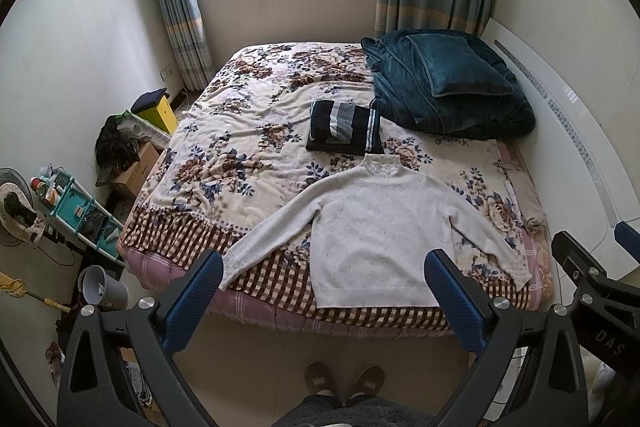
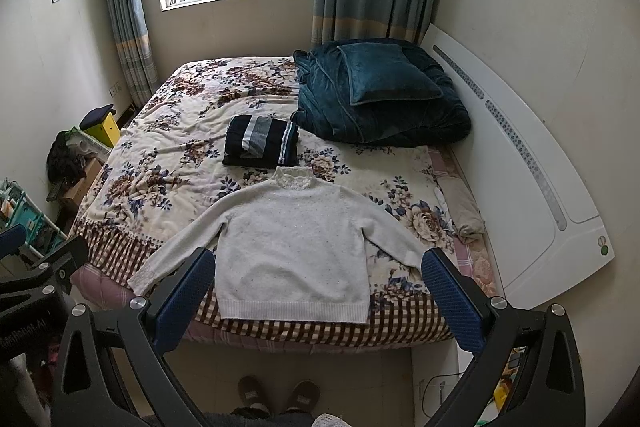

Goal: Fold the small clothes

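Sweater [image 1: 368, 239] lay flat on bed [image 1: 248, 147] — soft, light knit; best pinched at sleeve cuffs; both grippers' jaws gaped empty

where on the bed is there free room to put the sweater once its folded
The widest bare patch of bedspread lies left of the dark folded stack, toward the window. The right side is crowded: the teal quilt fills the far corner and the white sweater covers the near edge.
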